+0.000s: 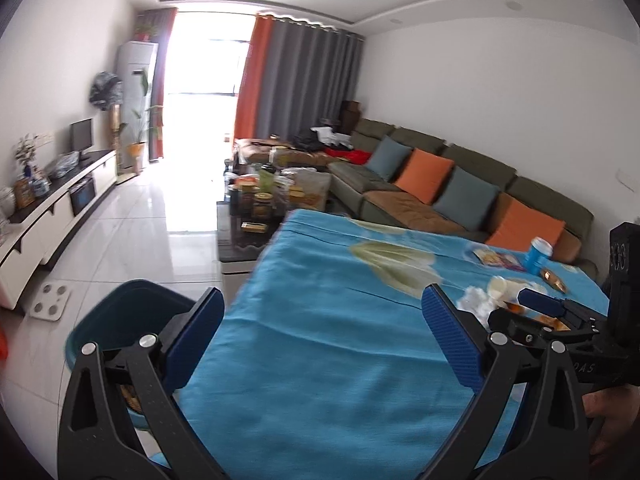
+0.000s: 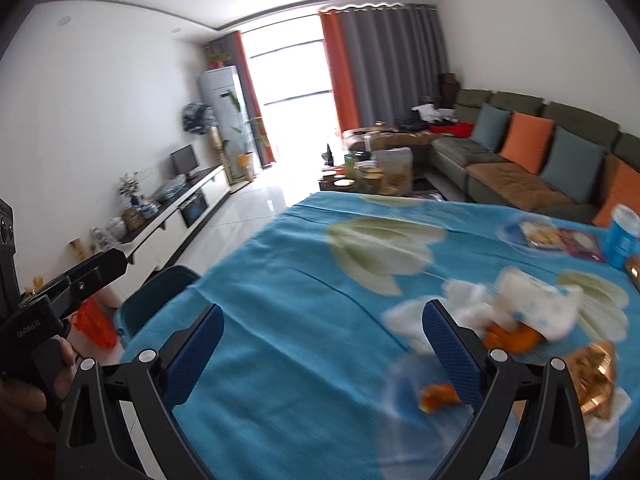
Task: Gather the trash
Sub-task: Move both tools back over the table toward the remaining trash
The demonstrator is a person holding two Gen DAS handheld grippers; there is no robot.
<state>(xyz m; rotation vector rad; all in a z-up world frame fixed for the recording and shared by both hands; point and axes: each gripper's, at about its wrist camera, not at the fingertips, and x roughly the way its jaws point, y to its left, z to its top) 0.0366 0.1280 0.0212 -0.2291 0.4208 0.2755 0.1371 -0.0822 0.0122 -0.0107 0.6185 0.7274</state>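
Trash lies on the right part of a table with a blue flowered cloth (image 2: 304,312): crumpled white tissue (image 2: 468,300), a paper cup on its side (image 2: 532,304), orange peel (image 2: 512,338), a smaller peel piece (image 2: 438,396), a gold wrapper (image 2: 596,368), a snack packet (image 2: 560,238) and a blue can (image 2: 622,236). My right gripper (image 2: 320,340) is open and empty, its right finger beside the peel. My left gripper (image 1: 320,324) is open and empty over the table's left edge, next to a dark teal bin (image 1: 132,320). The tissue (image 1: 474,298) and can (image 1: 538,254) show far right.
A green sofa with orange and blue cushions (image 1: 424,176) runs along the right wall. A cluttered coffee table (image 1: 272,196) stands beyond the table. A TV cabinet (image 1: 52,208) lines the left wall. A white scale (image 1: 50,296) lies on the tiled floor. An orange bag (image 2: 94,322) sits by the bin.
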